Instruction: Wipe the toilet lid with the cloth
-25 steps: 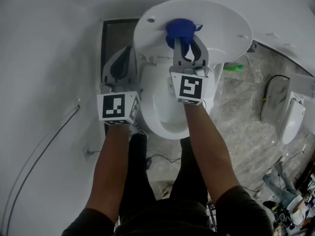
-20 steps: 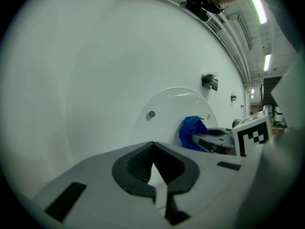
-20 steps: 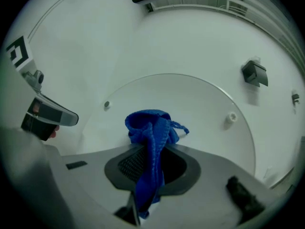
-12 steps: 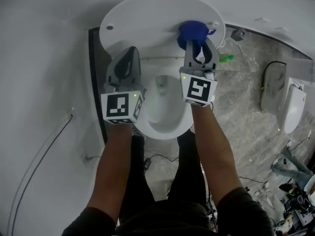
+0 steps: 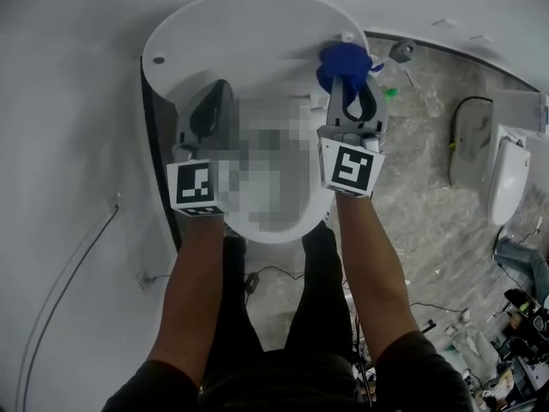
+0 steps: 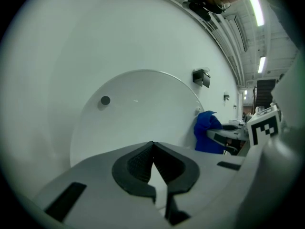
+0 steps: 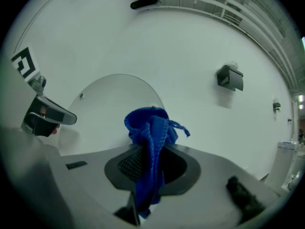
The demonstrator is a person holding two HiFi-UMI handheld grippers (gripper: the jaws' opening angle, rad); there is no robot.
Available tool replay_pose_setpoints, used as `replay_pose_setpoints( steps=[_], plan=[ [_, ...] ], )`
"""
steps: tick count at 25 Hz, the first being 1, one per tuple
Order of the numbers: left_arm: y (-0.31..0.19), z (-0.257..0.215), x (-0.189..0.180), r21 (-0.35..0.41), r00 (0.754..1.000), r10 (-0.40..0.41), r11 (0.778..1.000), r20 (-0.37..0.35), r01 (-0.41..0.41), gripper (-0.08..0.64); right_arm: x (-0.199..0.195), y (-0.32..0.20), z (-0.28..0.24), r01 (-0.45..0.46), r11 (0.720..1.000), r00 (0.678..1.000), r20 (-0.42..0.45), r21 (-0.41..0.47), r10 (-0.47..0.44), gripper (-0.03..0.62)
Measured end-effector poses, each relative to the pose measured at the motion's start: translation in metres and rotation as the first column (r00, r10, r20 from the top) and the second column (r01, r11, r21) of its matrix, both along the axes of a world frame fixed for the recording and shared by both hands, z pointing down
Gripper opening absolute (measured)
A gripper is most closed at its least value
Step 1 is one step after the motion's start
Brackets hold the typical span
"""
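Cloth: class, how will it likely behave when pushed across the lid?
Probably floppy: the cloth bunches and droops from the right gripper. Likely light: a thin strand sticks out unsupported. Should slide on the glossy lid.

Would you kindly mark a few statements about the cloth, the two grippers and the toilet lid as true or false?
1. The right gripper is clamped on the blue cloth. True.
2. The left gripper holds a second cloth. False: its jaws are shut together with nothing between them.
3. The toilet lid stands raised against the wall. True.
4. In the head view the cloth is at the lid's left edge. False: it is at the right edge, across from the dark bumper.
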State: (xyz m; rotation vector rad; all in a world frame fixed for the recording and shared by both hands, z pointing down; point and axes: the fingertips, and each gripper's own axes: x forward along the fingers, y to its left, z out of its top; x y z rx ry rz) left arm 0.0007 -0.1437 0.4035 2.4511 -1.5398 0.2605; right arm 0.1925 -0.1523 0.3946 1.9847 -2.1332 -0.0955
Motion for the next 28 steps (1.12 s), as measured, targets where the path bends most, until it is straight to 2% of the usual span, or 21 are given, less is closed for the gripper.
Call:
replay_pose_setpoints(
  steps=[4, 7, 10, 13, 17, 23, 28],
  plan=[
    [0.008, 0.005, -0.020, -0.008, 0.999, -0.033, 0.999, -0.001, 0.033, 0.009, -0.034, 0.016, -0.010, 0.077, 0.996, 0.996, 0.045, 0.041, -0.079, 0.067],
    [0.014, 0.010, -0.045, -0.014, 0.998, -0.062, 0.998, 0.014, 0.062, 0.009, -0.085, 0.023, -0.006, 0.155, 0.986, 0.983, 0.089, 0.055, -0.159, 0.067],
    [0.019, 0.012, -0.075, -0.023, 0.994, -0.102, 0.994, 0.023, 0.103, 0.009, -0.141, 0.026, 0.007, 0.212, 0.977, 0.966, 0.144, 0.031, -0.214, 0.067],
    [0.022, 0.015, -0.099, -0.034, 0.991, -0.129, 0.991, 0.036, 0.130, 0.009, -0.185, 0.028, 0.016, 0.283, 0.959, 0.945, 0.169, 0.013, -0.281, 0.067],
    [0.023, 0.023, -0.134, -0.041, 0.985, -0.165, 0.985, 0.049, 0.167, 0.009, -0.232, 0.026, 0.029, 0.378, 0.926, 0.916, 0.149, -0.010, -0.372, 0.067],
    [0.023, 0.033, -0.164, -0.050, 0.978, -0.202, 0.978, 0.045, 0.204, 0.009, -0.277, 0.015, 0.044, 0.436, 0.900, 0.888, 0.170, -0.022, -0.426, 0.067],
    [0.019, 0.037, -0.173, -0.052, 0.980, -0.190, 0.980, 0.052, 0.193, 0.009, -0.289, 0.000, 0.054, 0.435, 0.900, 0.889, 0.166, -0.016, -0.427, 0.067]
  ],
)
